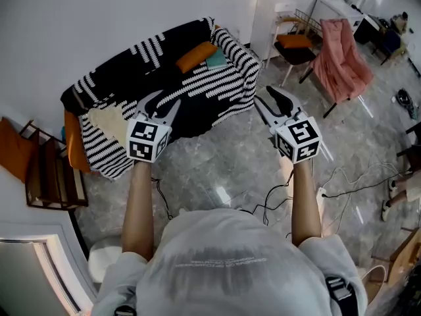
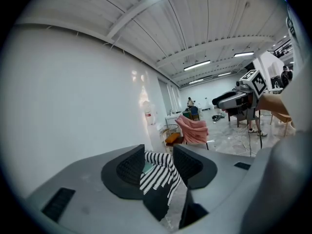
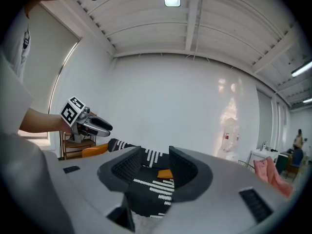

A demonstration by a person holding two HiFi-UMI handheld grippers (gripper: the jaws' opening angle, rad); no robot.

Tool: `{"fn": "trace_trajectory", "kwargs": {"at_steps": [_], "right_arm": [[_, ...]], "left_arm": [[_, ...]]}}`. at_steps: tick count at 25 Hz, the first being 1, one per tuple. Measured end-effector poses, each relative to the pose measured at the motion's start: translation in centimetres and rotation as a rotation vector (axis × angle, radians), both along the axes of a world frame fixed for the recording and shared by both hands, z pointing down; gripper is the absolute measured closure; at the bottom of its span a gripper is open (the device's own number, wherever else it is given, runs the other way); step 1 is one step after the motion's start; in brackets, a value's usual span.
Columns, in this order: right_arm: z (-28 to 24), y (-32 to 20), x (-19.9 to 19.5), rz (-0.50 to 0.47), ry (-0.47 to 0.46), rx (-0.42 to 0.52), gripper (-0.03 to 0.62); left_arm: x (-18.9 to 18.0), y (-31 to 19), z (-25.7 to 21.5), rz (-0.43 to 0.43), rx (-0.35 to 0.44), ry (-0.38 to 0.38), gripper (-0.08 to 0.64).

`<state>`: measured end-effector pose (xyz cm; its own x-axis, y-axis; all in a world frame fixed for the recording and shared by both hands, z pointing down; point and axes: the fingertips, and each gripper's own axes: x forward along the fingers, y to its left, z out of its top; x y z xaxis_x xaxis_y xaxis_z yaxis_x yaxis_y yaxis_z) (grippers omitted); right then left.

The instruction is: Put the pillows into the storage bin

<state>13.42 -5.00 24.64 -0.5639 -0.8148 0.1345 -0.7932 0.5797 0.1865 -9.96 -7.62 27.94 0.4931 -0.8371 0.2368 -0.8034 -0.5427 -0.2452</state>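
A sofa under a black-and-white striped throw (image 1: 217, 87) stands ahead against the wall. On it lie an orange pillow (image 1: 197, 56), a teal pillow (image 1: 217, 60) beside it and a cream pillow (image 1: 109, 120) near the left end. My left gripper (image 1: 161, 103) is held in the air short of the sofa, open and empty; between its fingers the striped throw (image 2: 158, 177) and a sliver of teal show. My right gripper (image 1: 270, 99) hovers level with it to the right, also open and empty, and the orange pillow (image 3: 165, 173) sits far off in its gap. No storage bin is clearly identifiable.
A wooden shelf (image 1: 49, 170) stands at the left wall, with an orange cushion (image 1: 74, 149) propped at the sofa's end. A chair with an orange seat (image 1: 295, 42) and a chair draped in pink cloth (image 1: 341, 58) stand right. Cables (image 1: 342, 176) trail over the marble floor. A white rounded object (image 1: 104, 255) sits by my left elbow.
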Motion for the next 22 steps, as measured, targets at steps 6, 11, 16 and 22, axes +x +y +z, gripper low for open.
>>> {"fn": "trace_trajectory", "kwargs": {"at_steps": [6, 11, 16, 22], "right_arm": [[1.7, 0.8, 4.6, -0.021, 0.052, -0.018, 0.387], [2.7, 1.0, 9.3, -0.002, 0.039, -0.043, 0.385], [3.4, 0.9, 12.1, 0.007, -0.004, -0.067, 0.385], [4.3, -0.6, 13.2, 0.02, -0.028, -0.08, 0.382]], "left_arm": [[4.9, 0.9, 0.6, -0.018, 0.019, 0.024, 0.365], [8.5, 2.0, 1.9, -0.018, -0.003, 0.005, 0.365], [10.5, 2.0, 2.6, -0.021, -0.02, -0.01, 0.365], [12.0, 0.7, 3.7, -0.006, -0.041, -0.025, 0.365]]}}
